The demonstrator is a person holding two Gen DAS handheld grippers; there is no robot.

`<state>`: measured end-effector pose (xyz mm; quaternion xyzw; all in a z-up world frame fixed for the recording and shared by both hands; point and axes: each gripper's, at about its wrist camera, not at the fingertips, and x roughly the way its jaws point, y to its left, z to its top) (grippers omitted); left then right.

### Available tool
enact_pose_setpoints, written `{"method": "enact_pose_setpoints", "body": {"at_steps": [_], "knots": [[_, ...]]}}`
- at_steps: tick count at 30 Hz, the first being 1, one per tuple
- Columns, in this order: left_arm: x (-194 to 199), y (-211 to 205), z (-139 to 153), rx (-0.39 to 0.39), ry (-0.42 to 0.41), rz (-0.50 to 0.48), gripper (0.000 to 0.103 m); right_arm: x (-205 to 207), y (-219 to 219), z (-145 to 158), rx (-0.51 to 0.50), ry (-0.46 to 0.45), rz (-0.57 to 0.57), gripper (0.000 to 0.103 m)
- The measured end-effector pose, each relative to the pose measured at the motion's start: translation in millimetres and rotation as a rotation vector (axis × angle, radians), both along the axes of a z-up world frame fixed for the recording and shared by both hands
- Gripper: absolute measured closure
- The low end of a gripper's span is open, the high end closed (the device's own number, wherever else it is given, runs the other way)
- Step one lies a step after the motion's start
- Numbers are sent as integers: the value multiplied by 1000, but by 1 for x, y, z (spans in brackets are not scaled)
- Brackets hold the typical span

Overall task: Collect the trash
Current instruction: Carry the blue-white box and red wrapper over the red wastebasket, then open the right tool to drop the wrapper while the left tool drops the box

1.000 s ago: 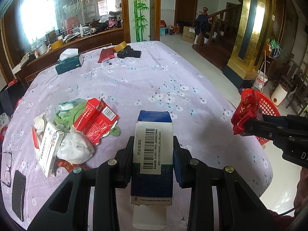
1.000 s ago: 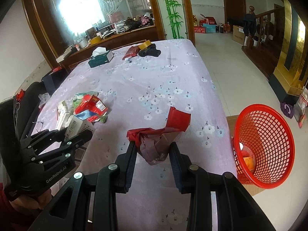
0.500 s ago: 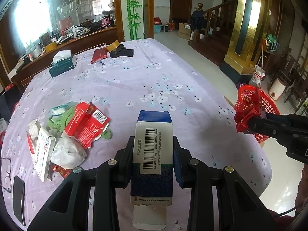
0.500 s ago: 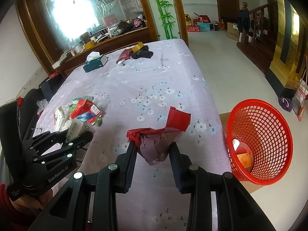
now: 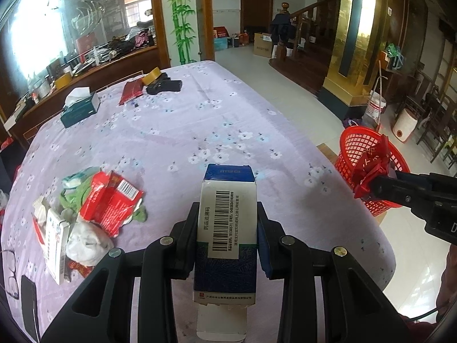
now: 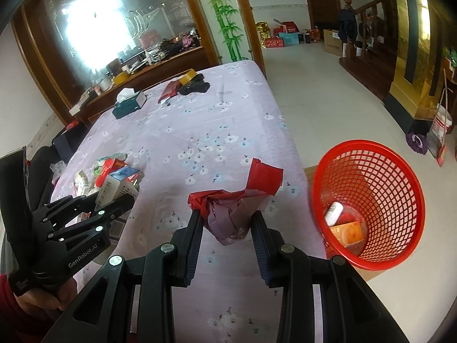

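My left gripper (image 5: pixel 228 228) is shut on a blue and white medicine box (image 5: pixel 227 228) with a barcode label, held above the purple flowered tablecloth (image 5: pixel 177 131). My right gripper (image 6: pixel 227 223) is shut on a crumpled red wrapper (image 6: pixel 228 211), near the table's right edge. The same wrapper (image 5: pixel 368 171) shows at the right of the left wrist view, in front of the red mesh basket (image 5: pixel 357 148). That basket (image 6: pixel 371 200) stands on the floor beside the table with a white tube and an orange packet inside. A heap of trash (image 5: pixel 91 208) lies at the table's left.
A tissue box (image 5: pixel 80 108), a red pouch (image 5: pixel 132 91), a tape roll and a black object (image 5: pixel 165 85) sit at the far end. Glasses and a phone (image 5: pixel 27 303) lie at the near left. A wooden sideboard runs behind the table, stairs at the right.
Both grippers have drifted to the right with their loads; the red basket now sits closer and larger in the right wrist view. Neither grip has altered.
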<state>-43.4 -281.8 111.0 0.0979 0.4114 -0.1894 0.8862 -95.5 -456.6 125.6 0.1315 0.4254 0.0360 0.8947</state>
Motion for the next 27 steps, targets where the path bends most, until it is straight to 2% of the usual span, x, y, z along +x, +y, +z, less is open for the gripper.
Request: {"method": "enact_pose_setpoints", "body": {"at_steps": [14,19,27], "knots": [[2,-67,9,-25,3,-130,69,-21,-77,3,24,11,-177,66],[3,-102,15,-42,1,-184,69,-29,-111,5,29,13,-244,66],[5,-166,23,-85,48,-268,69,-35,-168,3,66,27,-309,66]]}}
